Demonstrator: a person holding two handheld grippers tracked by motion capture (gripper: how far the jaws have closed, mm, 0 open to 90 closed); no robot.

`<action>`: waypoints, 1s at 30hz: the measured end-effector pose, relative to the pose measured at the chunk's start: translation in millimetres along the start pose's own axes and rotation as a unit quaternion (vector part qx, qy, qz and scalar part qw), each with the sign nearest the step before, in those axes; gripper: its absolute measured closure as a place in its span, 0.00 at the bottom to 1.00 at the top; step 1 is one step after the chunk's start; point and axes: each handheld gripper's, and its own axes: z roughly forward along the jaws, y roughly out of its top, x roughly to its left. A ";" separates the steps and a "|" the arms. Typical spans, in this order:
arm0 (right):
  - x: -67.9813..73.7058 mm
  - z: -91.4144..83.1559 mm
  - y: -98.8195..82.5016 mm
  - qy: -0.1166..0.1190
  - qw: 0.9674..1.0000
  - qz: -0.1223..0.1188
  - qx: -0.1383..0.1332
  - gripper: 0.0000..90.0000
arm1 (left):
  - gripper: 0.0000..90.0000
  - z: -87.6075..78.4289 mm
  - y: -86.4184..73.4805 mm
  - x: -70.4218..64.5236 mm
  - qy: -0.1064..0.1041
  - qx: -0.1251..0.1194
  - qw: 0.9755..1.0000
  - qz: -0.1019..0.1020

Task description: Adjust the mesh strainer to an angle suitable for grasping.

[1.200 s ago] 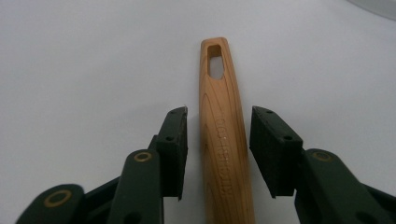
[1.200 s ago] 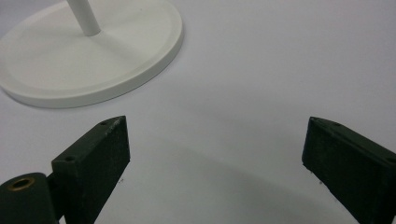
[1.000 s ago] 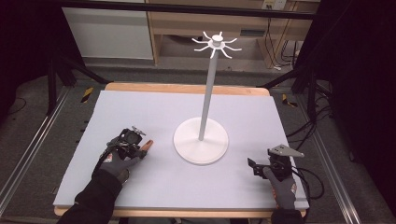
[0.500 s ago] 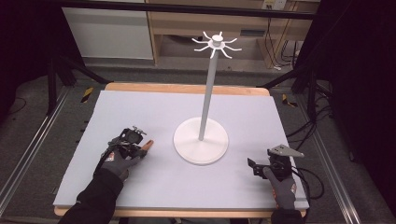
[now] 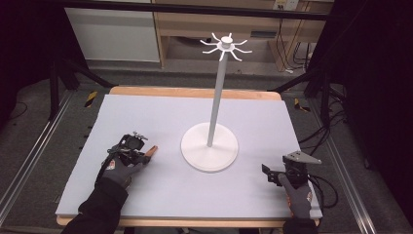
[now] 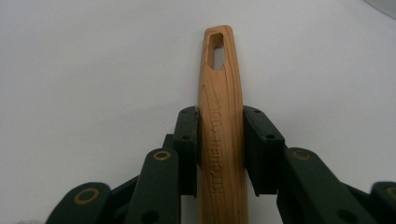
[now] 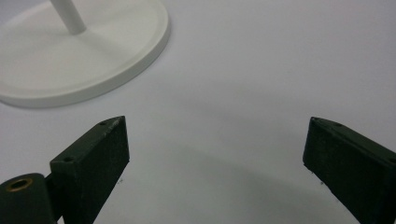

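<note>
My table (image 5: pixel 146 117) is evenly bright under light from above; its surroundings are dark, and my pictures look slightly soft.

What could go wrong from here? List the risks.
1. The left gripper pinches the wooden handle between narrow pads, with the slotted end sticking well past them, so it could pivot or slip when lifted.
2. The hooks sit high on a thin pole; a knock might rock the white stand.
3. The right gripper lies open beside the base and steadies nothing.
</note>
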 end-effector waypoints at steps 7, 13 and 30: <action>2.1 3.9 -1.3 0.007 1.000 -0.003 0.006 0.09 | 0.75 -11.9 2.5 0.7 0.008 -0.033 0.999 -0.003; 1.1 5.6 -1.4 0.010 1.000 0.002 0.002 0.09 | 0.76 -33.0 2.7 -7.0 -0.019 -0.074 0.997 0.002; 1.1 4.0 0.8 0.014 1.000 0.003 -0.004 0.09 | 0.76 -76.3 4.6 -16.0 -0.008 -0.171 0.985 0.009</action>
